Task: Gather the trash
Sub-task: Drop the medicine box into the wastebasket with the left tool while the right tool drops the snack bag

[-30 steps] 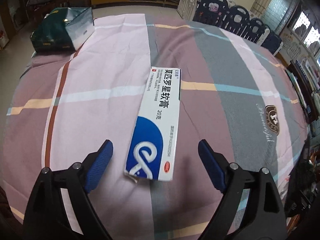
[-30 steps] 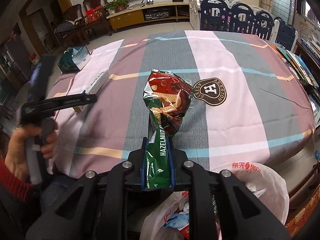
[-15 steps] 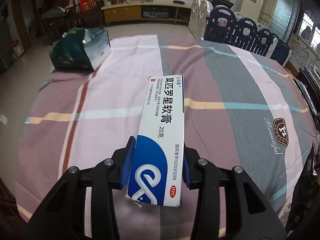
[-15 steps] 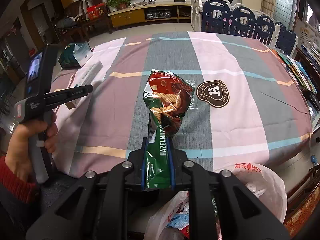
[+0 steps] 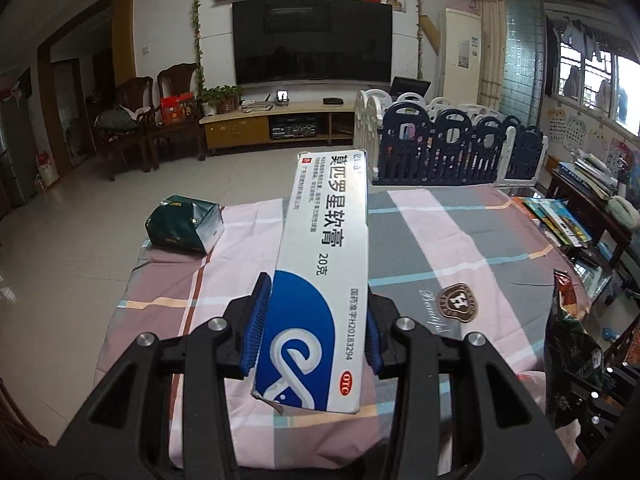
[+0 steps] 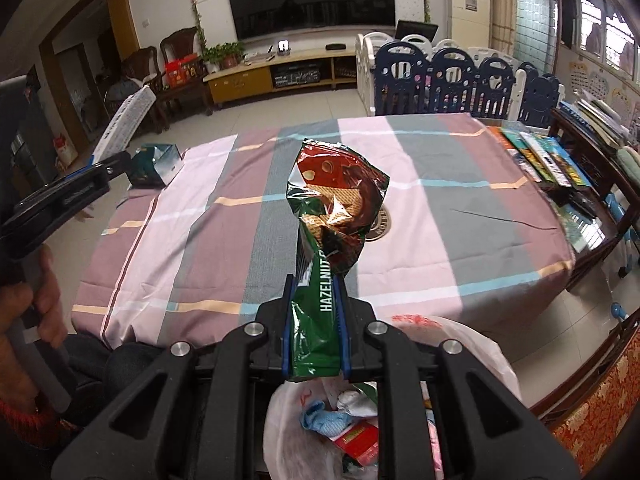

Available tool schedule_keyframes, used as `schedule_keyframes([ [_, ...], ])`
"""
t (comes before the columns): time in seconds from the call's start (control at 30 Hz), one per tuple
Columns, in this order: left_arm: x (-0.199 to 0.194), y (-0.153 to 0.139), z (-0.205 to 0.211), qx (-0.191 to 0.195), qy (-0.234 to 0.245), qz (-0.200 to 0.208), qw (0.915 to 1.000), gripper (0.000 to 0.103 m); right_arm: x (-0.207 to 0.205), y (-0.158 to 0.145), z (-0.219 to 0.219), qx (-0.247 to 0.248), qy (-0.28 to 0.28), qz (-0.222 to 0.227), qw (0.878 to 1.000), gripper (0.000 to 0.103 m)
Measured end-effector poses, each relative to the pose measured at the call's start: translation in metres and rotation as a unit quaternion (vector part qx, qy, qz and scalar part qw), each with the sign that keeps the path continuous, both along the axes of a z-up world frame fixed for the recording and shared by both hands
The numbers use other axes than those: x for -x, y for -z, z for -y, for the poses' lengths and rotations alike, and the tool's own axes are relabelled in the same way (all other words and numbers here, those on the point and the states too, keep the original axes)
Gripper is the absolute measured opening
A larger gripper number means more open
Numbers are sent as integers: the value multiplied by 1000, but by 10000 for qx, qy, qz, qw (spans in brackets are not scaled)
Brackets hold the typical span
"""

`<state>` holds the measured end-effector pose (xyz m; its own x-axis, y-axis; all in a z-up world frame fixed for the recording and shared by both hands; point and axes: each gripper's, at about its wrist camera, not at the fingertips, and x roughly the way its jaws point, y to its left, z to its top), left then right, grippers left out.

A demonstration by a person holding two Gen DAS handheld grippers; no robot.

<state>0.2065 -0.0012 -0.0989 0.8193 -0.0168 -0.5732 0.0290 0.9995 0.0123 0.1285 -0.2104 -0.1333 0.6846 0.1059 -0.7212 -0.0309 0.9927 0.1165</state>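
My left gripper (image 5: 314, 326) is shut on a long white and blue ointment box (image 5: 326, 264) and holds it lifted above the table, its far end tilted up. The box also shows at the left of the right wrist view (image 6: 126, 126). My right gripper (image 6: 314, 322) is shut on a green and red hazelnut wafer wrapper (image 6: 334, 216), held upright above a white plastic trash bag (image 6: 476, 344) with several scraps in it. The wrapper also shows at the right edge of the left wrist view (image 5: 568, 336).
A dark green foil bag (image 5: 184, 228) lies at the table's far left corner. The table carries a striped pink and grey cloth (image 6: 420, 160). Books (image 6: 536, 156) lie on a side table at the right. A playpen fence (image 5: 456, 148) stands behind.
My left gripper closed on the ointment box and lifted it off the cloth, tilting it upward. My right gripper rose slightly with the wrapper, over the trash bag.
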Motion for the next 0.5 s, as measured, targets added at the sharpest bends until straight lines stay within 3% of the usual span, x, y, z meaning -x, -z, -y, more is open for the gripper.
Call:
schedule_keyframes([
  [0.07,22,-12,8,147,173,-36,9997,42,18,-11,11,54,73,97,9999,18],
  [0.23,85,-29,41,-31,516,124,9986,42,59,-35,36,23,270,361,9990,18],
  [0.5,158,-27,92,-226,1169,-31,9929,42,121,-65,70,0,427,688,9967,18],
])
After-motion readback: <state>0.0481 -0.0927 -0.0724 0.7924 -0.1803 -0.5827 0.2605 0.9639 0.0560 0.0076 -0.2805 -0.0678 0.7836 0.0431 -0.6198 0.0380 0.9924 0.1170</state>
